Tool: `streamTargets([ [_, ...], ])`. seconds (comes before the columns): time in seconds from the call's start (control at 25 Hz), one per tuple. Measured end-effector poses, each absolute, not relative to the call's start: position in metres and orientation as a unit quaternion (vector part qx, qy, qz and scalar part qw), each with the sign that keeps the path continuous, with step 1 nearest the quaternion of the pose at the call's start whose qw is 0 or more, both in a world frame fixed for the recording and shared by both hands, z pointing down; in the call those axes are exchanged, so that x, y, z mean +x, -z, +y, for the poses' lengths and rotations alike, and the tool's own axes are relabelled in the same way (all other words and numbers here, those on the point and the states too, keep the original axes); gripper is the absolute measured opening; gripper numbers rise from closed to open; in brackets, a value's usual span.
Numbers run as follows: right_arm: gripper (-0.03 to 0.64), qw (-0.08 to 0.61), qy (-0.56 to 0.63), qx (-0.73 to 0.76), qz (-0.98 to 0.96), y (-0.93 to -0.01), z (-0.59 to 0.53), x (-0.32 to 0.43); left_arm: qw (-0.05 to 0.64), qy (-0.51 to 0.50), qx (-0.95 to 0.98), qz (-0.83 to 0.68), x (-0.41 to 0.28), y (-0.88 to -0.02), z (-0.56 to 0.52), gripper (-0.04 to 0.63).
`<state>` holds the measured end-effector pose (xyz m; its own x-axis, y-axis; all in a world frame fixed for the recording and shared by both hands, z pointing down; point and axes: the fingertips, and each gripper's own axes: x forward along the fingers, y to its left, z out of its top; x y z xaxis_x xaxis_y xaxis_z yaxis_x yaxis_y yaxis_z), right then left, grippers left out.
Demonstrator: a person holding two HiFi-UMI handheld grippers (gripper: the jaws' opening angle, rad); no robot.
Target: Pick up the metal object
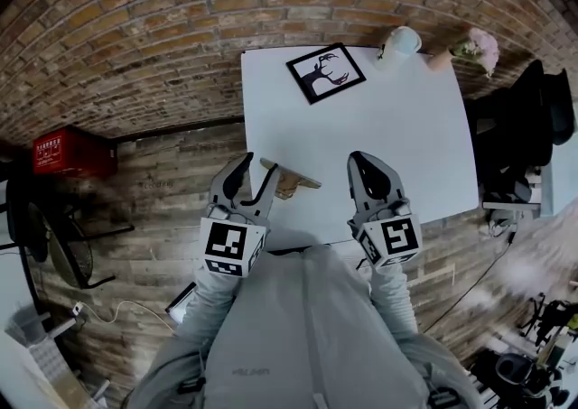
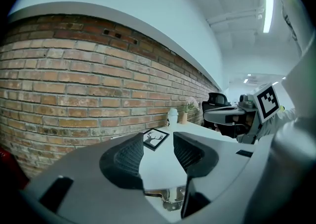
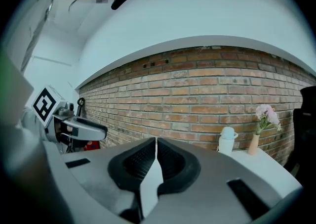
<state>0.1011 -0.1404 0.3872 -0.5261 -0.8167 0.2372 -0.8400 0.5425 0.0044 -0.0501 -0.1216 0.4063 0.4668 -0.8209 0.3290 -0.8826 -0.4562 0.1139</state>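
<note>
The metal object [image 1: 291,183], a shiny flat piece that mirrors the brick, lies at the near left edge of the white table [image 1: 406,136]. My left gripper [image 1: 256,172] stands open just left of it, its fingertips right by the piece. In the left gripper view the metal object [image 2: 168,197] shows low down, beneath the gap between the jaws, and the pads of the left gripper [image 2: 158,150] press on nothing. My right gripper [image 1: 364,165] hovers over the table's near edge, to the right of the piece. Its jaws are shut with nothing between them [image 3: 156,150].
A framed deer picture [image 1: 326,72] lies at the table's far side, with a white bottle [image 1: 398,43] and a vase of pink flowers [image 1: 479,48] at the far right corner. A black office chair [image 1: 533,127] stands right of the table. A red box [image 1: 68,153] sits on the floor at left.
</note>
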Motion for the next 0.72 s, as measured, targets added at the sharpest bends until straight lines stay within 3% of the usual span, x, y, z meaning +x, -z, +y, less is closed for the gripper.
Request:
streamTargets([
  [0.72,0.025,0.111,-0.081,0.505,-0.852,-0.404,-0.134,0.122,0.19,-0.18,0.85,-0.457,-0.015,-0.483,-0.113,0.295],
])
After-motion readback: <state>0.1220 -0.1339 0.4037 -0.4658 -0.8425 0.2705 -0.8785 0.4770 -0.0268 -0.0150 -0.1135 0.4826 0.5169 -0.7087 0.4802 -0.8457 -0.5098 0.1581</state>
